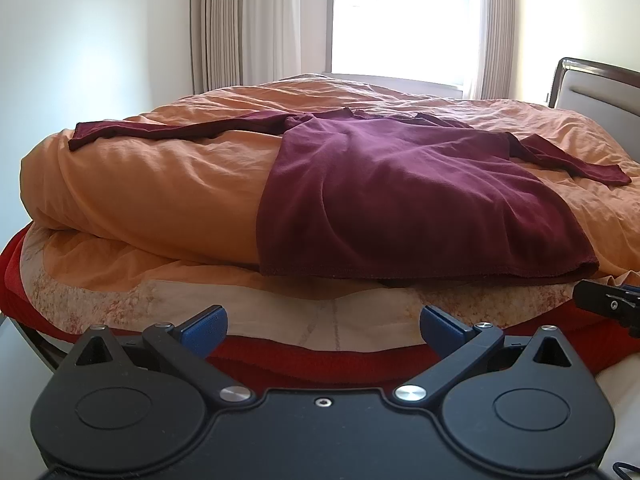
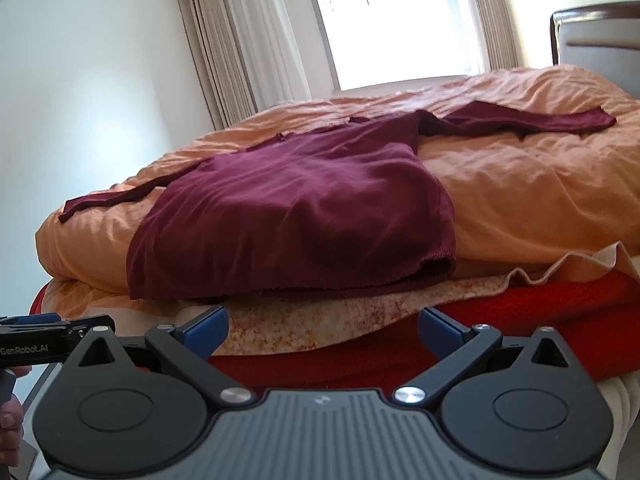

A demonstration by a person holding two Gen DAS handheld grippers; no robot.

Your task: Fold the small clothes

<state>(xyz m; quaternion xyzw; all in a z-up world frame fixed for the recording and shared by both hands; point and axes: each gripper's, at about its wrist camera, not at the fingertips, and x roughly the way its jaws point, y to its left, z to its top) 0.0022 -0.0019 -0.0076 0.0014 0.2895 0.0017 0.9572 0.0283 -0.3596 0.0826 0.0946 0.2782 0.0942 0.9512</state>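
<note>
Maroon shirt [image 1: 400, 200] spread flat, hem opening visible only rightward; left claw [image 1: 323, 330], right claw [image 2: 323, 330] spread

A maroon long-sleeved top [image 1: 400, 184] lies spread flat on an orange duvet [image 1: 160, 184] on the bed. Its hem faces the near edge and hangs slightly over the duvet's rolled border, the neckline at the far end. The left sleeve [image 1: 160, 130] stretches straight out to the left; the right sleeve [image 1: 572, 162] angles out to the right. The cloth shows soft wrinkles.
</note>
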